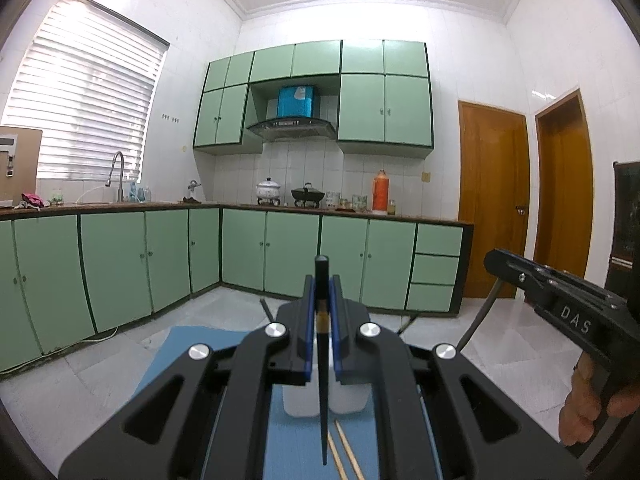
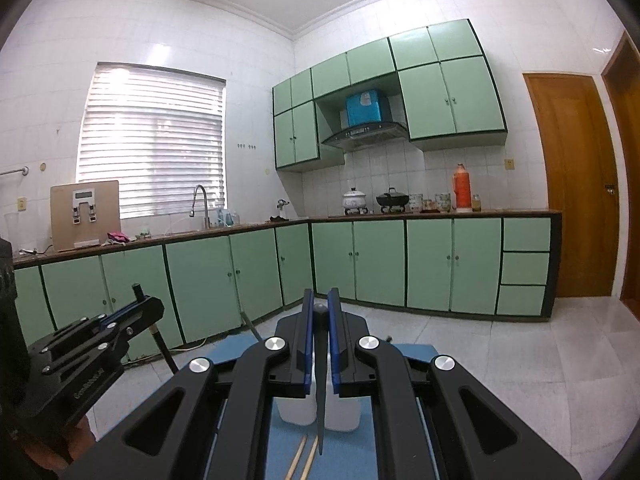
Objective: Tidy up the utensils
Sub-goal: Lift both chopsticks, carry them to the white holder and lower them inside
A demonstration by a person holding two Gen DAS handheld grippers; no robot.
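**Two tools, one utensil each**

My left tool (image 1: 321,284) pinches one black chopstick (image 1: 322,380), its tip pointing down toward me. My right tool (image 2: 319,298) pinches one grey utensil (image 2: 320,392); I cannot tell what kind. Both hang above one white holder (image 1: 298,402) standing on the blue mat (image 1: 160,364) of the worktop. Two wooden chopsticks (image 1: 344,452) lie on the mat, just nearer than the holder. I count two pots on the far counter (image 1: 240,206).
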